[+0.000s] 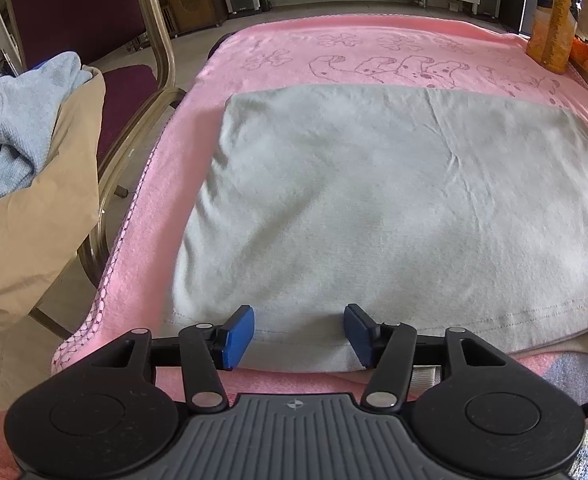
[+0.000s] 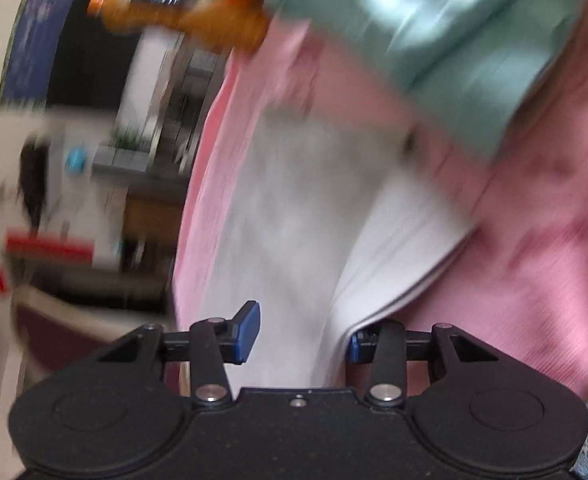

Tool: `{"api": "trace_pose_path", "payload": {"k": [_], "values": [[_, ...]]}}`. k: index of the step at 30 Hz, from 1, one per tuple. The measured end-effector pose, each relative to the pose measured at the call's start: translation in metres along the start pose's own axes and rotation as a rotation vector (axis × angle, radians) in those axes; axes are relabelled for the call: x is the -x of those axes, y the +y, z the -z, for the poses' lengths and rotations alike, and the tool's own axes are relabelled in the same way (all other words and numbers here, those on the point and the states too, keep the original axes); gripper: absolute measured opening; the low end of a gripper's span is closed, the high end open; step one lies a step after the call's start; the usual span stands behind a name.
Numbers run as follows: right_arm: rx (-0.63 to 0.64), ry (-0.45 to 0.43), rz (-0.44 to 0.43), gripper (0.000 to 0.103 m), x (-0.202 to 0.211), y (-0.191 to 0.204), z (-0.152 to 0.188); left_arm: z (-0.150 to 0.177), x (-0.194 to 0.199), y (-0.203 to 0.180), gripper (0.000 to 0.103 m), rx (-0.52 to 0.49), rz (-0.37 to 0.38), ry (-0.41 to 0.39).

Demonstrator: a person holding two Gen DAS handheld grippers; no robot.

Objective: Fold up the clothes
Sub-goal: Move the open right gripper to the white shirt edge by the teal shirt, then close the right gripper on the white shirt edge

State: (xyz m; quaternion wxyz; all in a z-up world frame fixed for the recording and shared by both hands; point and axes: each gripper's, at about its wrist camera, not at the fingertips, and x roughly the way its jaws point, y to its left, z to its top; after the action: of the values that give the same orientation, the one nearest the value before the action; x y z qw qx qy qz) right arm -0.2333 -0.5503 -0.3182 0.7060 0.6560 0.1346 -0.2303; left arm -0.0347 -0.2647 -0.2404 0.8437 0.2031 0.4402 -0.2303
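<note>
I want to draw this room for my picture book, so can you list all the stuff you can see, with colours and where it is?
grey garment: one, pale grey, spread flat on the pink towel.
pink towel: one, pink with flower and animal drawings, under the garment.
blue cloth: one, light blue, heaped at the left on the tan fabric.
tan fabric: one, beige, draped at the left.
chair: one, maroon with a gold frame, far left.
green cloth: one, mint green, blurred, beyond the garment in the right wrist view.
left gripper: one, black with blue pads, open over the garment's near hem.
right gripper: one, black with blue pads, garment edge between its jaws; grip unclear.
</note>
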Motion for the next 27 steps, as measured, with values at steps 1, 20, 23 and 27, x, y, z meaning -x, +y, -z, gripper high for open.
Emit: {"api": "trace_pose_path", "payload": {"k": [1,20,23,27], "values": [[-0.019,-0.031,0.003,0.042,0.002,-0.003,-0.005,0.0,0.0,0.001,0.057,0.006,0.002,0.003],[0.217,-0.2,0.208,0.006,0.001,0.011,-0.019,-0.002,0.011,0.02,0.053,0.071,-0.017,-0.018],[0.251,-0.197,0.236,0.006,0.0,0.016,-0.018,-0.003,0.005,0.042,0.046,0.15,-0.058,0.016],[0.289,-0.198,0.284,0.006,0.0,0.025,-0.016,-0.004,-0.007,0.051,0.051,0.139,-0.107,0.08]]}}
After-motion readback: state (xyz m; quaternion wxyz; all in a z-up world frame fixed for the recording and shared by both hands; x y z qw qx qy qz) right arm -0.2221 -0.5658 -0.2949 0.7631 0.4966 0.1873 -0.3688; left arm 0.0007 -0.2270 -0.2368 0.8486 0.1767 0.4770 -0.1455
